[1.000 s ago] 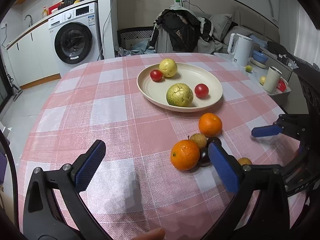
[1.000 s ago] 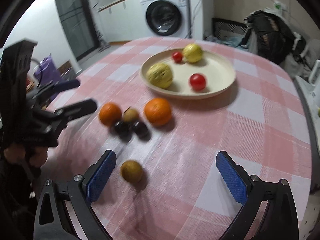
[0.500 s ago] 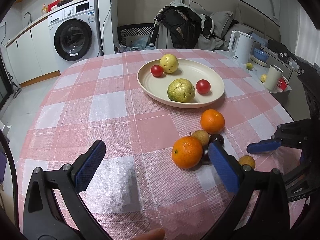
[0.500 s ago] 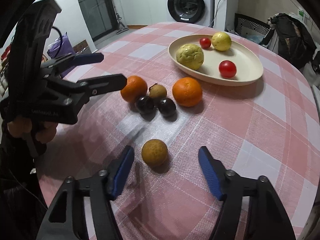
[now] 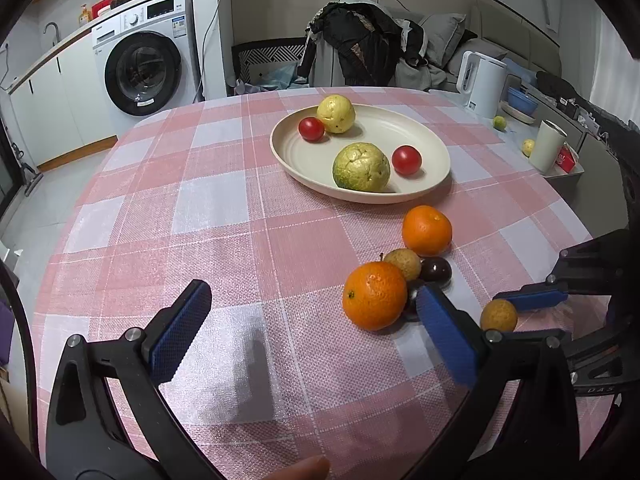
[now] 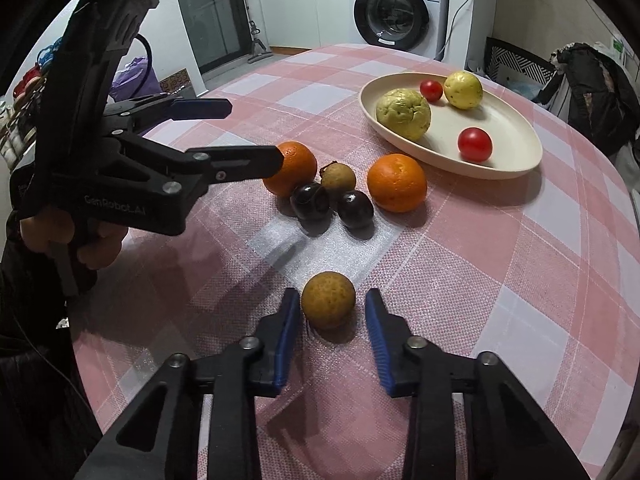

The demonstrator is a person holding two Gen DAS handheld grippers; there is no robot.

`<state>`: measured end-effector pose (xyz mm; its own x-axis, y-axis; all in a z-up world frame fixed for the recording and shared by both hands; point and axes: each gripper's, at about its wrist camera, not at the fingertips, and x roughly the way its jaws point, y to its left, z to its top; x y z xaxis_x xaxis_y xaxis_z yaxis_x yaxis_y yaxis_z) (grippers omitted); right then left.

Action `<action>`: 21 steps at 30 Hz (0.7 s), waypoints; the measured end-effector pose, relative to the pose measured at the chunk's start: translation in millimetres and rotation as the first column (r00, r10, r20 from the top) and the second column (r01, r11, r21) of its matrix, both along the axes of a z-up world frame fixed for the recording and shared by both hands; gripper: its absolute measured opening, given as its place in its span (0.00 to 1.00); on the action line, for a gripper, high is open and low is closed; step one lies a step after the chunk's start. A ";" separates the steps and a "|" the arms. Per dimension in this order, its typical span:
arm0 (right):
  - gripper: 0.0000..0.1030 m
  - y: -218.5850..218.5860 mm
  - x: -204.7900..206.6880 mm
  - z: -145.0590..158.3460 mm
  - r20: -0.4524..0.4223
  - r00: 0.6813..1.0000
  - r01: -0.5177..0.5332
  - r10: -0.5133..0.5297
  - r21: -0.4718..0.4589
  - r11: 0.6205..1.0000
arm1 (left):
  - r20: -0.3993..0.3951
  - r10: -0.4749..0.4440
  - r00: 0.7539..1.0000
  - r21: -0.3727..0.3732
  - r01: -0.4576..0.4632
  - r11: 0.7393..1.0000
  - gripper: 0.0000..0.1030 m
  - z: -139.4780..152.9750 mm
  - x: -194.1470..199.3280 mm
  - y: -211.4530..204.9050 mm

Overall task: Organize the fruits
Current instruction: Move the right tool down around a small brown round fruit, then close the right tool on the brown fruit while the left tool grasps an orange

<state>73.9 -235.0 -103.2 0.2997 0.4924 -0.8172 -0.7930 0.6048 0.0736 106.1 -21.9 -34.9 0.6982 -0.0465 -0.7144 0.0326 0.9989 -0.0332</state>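
Note:
A small brown fruit [image 6: 328,300] lies on the pink checked tablecloth between the jaws of my right gripper [image 6: 333,303], which stand close on both sides with a gap on the right. It also shows in the left wrist view [image 5: 498,315]. Two oranges [image 6: 397,182] [image 6: 291,168], another brown fruit [image 6: 338,176] and two dark plums [image 6: 310,201] cluster beyond. A cream plate [image 6: 516,148] holds two guavas [image 6: 404,113] and two tomatoes [image 6: 474,144]. My left gripper [image 5: 308,332] is open and empty beside the near orange [image 5: 374,295].
The round table's edge [image 6: 120,304] curves near my left hand. A white kettle [image 5: 480,84], a cup [image 5: 550,146] and a tray sit on a side counter at the right. A chair with dark clothes [image 5: 360,40] stands behind the table.
My right gripper has moved forward to the lone brown fruit and narrowed its jaws around it. The left gripper has barely moved and stays open.

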 end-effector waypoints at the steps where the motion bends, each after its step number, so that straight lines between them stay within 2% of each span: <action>1: 0.29 0.2 -0.3 -0.2 0.002 1.000 -0.001 0.001 -0.001 1.000 | 0.000 0.002 1.000 0.000 -0.002 1.000 0.99 -0.1 0.2 0.3; 11: 0.27 -8.3 0.5 9.7 0.029 0.999 0.018 -0.019 0.042 0.999 | -0.008 0.001 1.000 -0.026 -0.002 1.000 0.98 -6.5 4.6 2.2; 17: 0.27 -15.5 9.4 19.7 0.042 0.996 0.078 -0.083 0.098 0.992 | -0.007 -0.017 1.000 -0.051 0.017 0.999 0.84 -8.1 5.5 2.1; 21: 0.27 -15.6 13.2 20.1 0.042 0.994 0.096 -0.100 0.098 0.991 | -0.004 -0.045 0.999 -0.053 0.045 0.998 0.75 -8.8 5.3 -3.3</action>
<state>87.1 -250.6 -83.0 0.3872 0.5339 -0.7517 -0.7340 0.6718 0.0991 111.4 -25.2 -43.7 0.6908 -0.1159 -0.7137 0.0773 0.9932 -0.0865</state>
